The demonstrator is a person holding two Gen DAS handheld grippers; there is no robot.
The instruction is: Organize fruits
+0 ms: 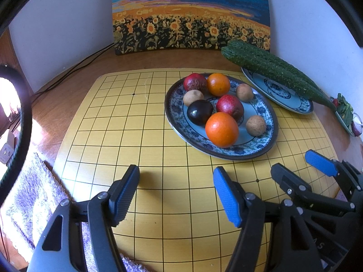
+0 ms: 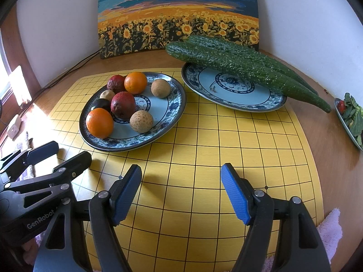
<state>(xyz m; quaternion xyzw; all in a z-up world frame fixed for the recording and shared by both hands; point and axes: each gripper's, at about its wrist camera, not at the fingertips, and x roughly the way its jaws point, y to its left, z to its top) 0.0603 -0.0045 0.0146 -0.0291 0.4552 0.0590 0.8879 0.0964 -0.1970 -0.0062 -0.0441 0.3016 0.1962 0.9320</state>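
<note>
left gripper [image 1: 175, 181]: jaws wide, empty, low centre | right gripper [image 2: 181, 180]: jaws wide, empty | fruit plate [image 2: 172, 122]: left of centre on yellow grid board [image 2: 226, 158], dark plum [image 2: 101, 104] half hidden behind fruit | cucumbers [image 2: 238, 65]: across second plate [image 2: 204, 79], upper right | salad dish [image 2: 350, 117]: cut off, right edge

A brown wooden surface [image 2: 335, 149] carries a yellow gridded board [image 2: 204, 158], which takes up most of it. On the board sits a blue-patterned plate of fruit [image 2: 136, 140]; a second patterned plate [image 2: 226, 102] rests partly on the board's far edge. A sunflower painting [image 2: 177, 15] stands on the wood against the wall, and a dish of greens [image 2: 350, 122] sits at the right edge.
</note>
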